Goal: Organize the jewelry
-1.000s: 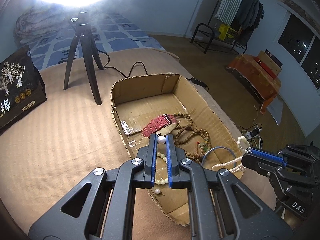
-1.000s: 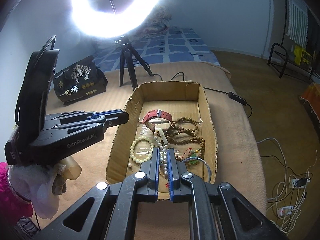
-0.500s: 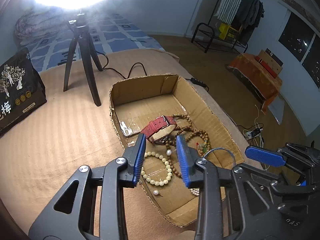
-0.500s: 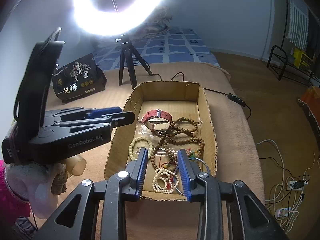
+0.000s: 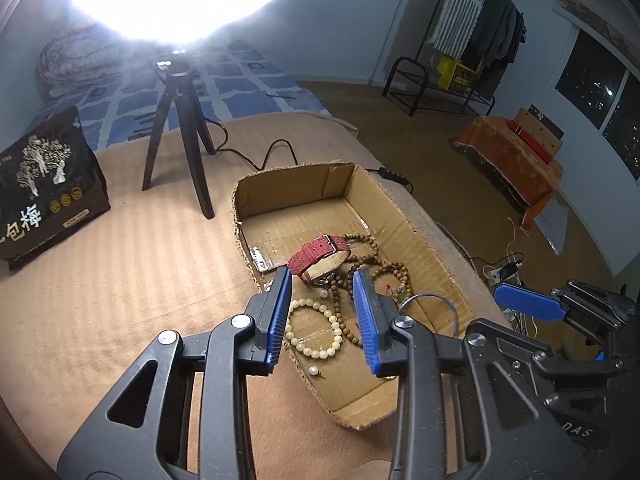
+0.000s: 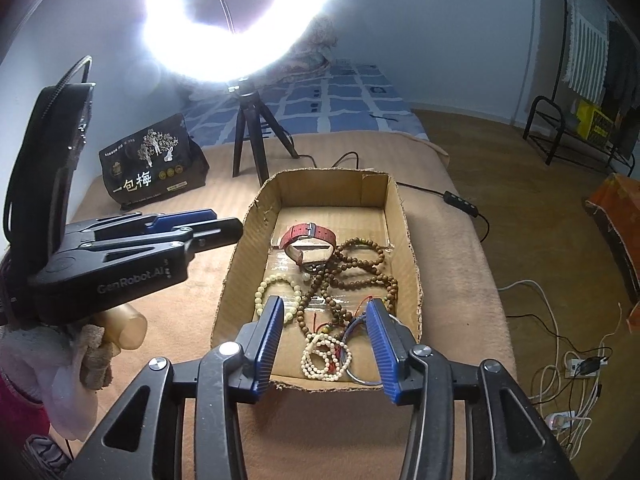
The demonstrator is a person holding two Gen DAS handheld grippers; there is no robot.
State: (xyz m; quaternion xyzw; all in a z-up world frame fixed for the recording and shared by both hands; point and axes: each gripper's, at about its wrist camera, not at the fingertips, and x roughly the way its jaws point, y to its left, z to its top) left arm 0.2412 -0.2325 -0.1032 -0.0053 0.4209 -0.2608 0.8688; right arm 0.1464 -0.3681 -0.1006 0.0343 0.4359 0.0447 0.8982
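Both claws opened, beads released.

A cardboard box (image 6: 410, 240) holds the jewelry: a red watch (image 6: 308, 236) on its side, tangled brown beads (image 6: 352, 268), a pale bracelet (image 6: 276, 294) lying flat, white beads (image 6: 324, 360) coiled at the near end.

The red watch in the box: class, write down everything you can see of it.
The red watch has a woven, fabric-looking red strap with a pale inner lining and a small metal buckle on top. The strap is fastened into a loop and stands on its edge, leaning a little. It sits on the floor of the cardboard box, towards the far end. Brown wooden beads lie against one side of it. No gripper touches it. Its face cannot be made out.
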